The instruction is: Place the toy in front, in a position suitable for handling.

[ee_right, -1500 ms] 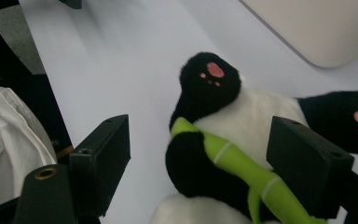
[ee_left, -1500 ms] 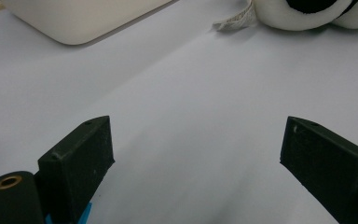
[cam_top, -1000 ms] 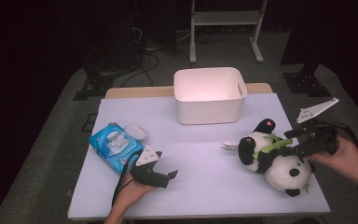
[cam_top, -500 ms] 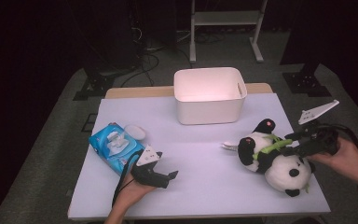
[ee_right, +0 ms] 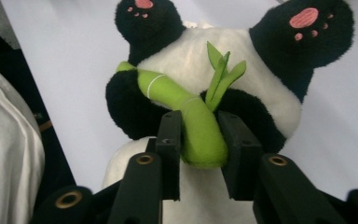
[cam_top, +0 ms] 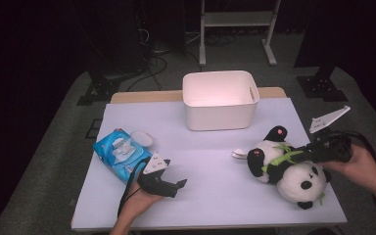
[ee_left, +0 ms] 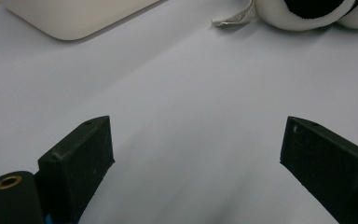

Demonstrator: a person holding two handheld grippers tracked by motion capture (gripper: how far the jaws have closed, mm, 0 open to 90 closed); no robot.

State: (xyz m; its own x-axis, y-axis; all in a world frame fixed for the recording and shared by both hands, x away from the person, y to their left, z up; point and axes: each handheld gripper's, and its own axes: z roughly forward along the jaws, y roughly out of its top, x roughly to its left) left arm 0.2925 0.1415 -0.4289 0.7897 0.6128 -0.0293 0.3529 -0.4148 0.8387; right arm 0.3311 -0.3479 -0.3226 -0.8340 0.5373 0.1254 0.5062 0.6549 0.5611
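On the pale surface, right of a white bin, a black-and-white plush panda lies on its back, right tongs just closed on its green bamboo stalk, left tongs apart.

Plush panda lies on its back — green bamboo stalk across its belly.

Panda cut by top edge in left gripper view; bin likewise.
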